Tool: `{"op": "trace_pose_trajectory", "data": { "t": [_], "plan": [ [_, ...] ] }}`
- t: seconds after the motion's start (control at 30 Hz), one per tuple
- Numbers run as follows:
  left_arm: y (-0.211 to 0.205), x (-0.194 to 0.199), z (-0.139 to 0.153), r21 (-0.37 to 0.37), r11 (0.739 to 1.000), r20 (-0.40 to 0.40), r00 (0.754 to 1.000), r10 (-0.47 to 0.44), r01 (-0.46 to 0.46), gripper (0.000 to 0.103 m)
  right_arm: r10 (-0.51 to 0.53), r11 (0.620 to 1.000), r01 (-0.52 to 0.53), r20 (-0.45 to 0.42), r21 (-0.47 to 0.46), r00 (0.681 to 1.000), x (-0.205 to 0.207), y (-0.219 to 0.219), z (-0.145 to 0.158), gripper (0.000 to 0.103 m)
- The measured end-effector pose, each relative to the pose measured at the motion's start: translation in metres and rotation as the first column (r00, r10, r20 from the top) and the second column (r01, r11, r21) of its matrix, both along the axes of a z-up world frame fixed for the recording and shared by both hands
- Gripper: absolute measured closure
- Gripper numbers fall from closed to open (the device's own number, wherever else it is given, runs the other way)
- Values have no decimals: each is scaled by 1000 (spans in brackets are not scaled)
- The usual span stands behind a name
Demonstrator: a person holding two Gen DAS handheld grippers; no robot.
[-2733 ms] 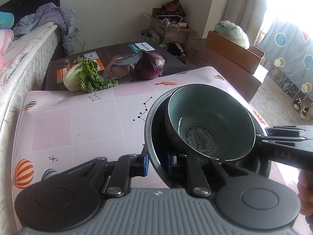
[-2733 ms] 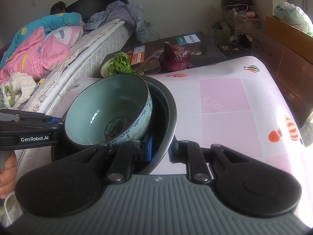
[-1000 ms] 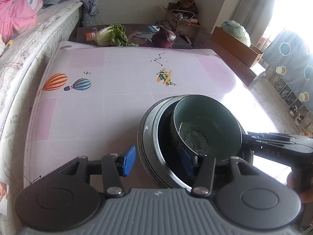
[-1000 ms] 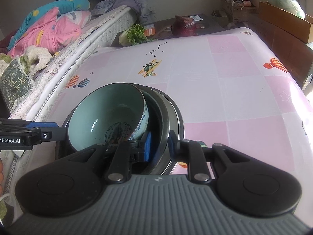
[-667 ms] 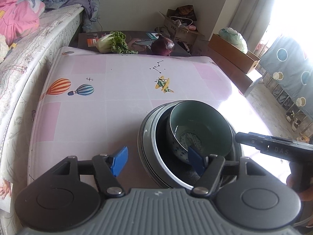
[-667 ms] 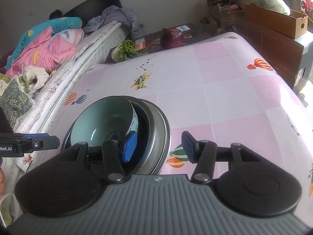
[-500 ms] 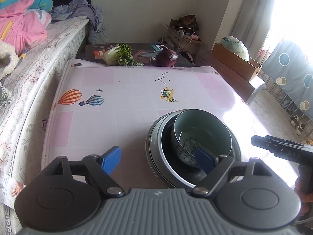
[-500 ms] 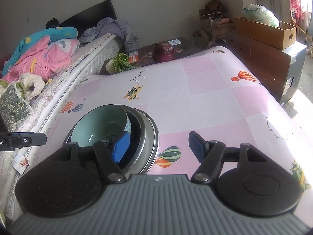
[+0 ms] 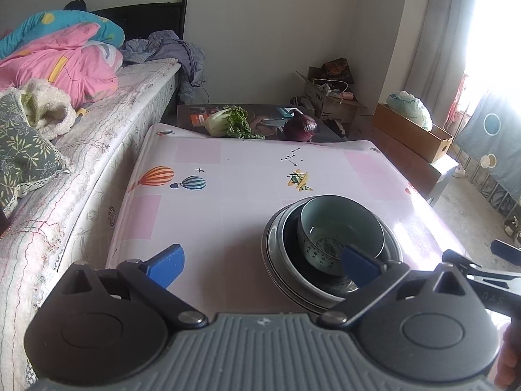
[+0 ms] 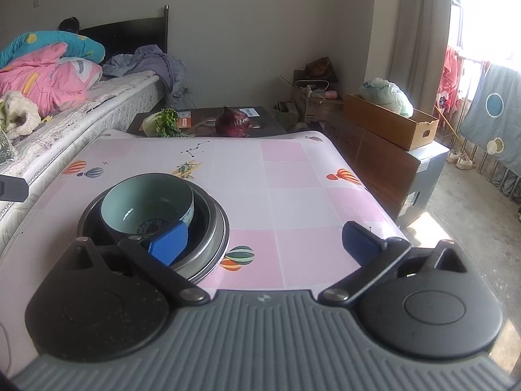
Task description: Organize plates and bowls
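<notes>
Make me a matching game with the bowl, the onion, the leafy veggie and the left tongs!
Things:
1. teal bowl
2. red onion
3. leafy cabbage
4. left tongs

Clues:
A. open, holding nothing
B. green and white, past the table's far edge
C. sitting inside the stacked plates
D. dark purple and round

Pairs: 1-C, 2-D, 3-B, 4-A

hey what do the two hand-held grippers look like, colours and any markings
Both match: the left hand-held gripper and the right hand-held gripper have ribbed grey bodies, round black pivot housings, black linkage arms with silver rivets and blue finger pads. A small embossed logo marks each body.
</notes>
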State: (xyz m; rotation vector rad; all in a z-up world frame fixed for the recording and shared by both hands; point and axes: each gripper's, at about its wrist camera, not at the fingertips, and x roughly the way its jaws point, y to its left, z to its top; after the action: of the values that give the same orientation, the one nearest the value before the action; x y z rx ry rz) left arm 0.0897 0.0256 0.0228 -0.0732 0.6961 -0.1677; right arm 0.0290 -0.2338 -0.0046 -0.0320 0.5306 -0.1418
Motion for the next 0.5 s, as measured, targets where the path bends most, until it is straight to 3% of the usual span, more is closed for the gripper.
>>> {"op": "trace_pose_trajectory", "data": {
  "t": [0.17,0.33,0.5],
  "plan": [
    [2,-7,2,50,993,14,994,110,-110,0,-26,998,26,10,-57,1000,-9,15,-3,1],
    [1,-8,-1,103,985,8,991,137,-137,0,-18,999,17,-16,-41,1000,-15,26,-2,1],
    [5,-6,-8,86,988,-56,990,131,-126,0,-10,1000,10,-74,-8,997,-13,33,-2,1]
  ]
}}
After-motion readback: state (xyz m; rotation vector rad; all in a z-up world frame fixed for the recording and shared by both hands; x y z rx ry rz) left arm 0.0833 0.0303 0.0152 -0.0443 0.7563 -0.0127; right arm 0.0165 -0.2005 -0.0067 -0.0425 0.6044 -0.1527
